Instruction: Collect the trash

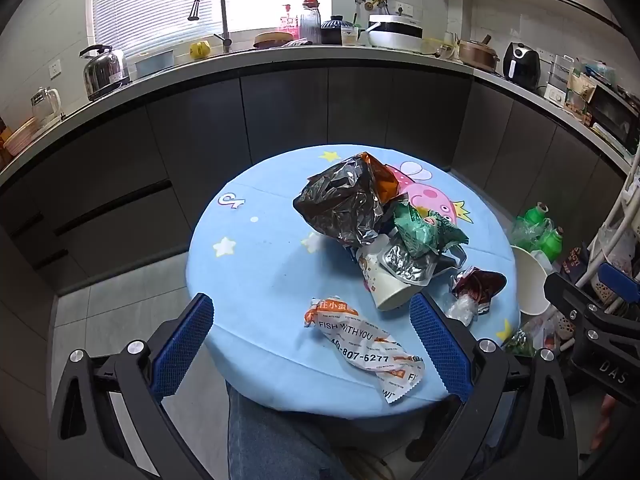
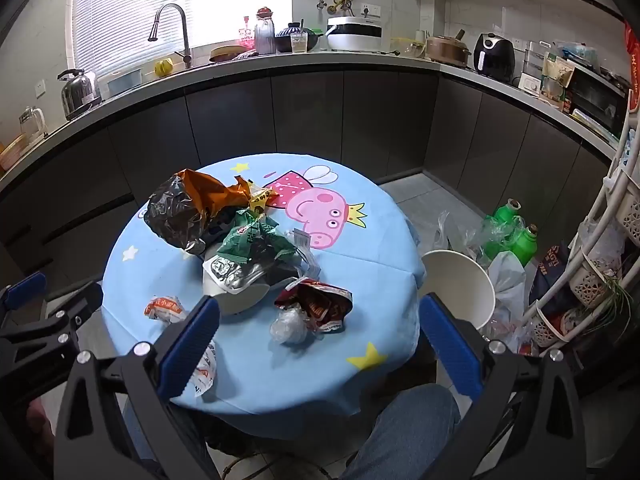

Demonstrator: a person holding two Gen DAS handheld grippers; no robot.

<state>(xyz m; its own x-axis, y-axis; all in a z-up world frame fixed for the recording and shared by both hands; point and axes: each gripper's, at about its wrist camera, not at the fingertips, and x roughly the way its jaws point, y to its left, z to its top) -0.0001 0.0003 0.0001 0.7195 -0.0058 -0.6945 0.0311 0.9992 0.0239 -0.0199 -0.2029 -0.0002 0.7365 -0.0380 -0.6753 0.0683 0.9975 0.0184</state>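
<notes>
A round table with a blue cartoon cloth (image 1: pixel 256 272) (image 2: pixel 372 276) carries a heap of trash: a big silver and orange foil bag (image 1: pixel 344 200) (image 2: pixel 180 208), a green wrapper (image 1: pixel 424 228) (image 2: pixel 252 240), a silver pouch on a tipped paper cup (image 1: pixel 388 288) (image 2: pixel 236 292), a red wrapper (image 1: pixel 478 284) (image 2: pixel 320 300) with a clear plastic wad (image 2: pixel 290 326), and a white and orange wrapper (image 1: pixel 360 340) (image 2: pixel 166 310). My left gripper (image 1: pixel 311 302) hangs open over the white and orange wrapper. My right gripper (image 2: pixel 320 303) is open above the red wrapper. Neither holds anything.
A white paper bucket (image 1: pixel 528 284) (image 2: pixel 460 284) stands at the table's right side, with green bottles (image 2: pixel 516 232) and plastic bags on the floor behind it. A white rack (image 2: pixel 600 264) fills the far right. Dark cabinets and a crowded counter (image 2: pixel 280 60) run behind. A person's jeans-clad legs (image 2: pixel 400 432) are under the table's near edge.
</notes>
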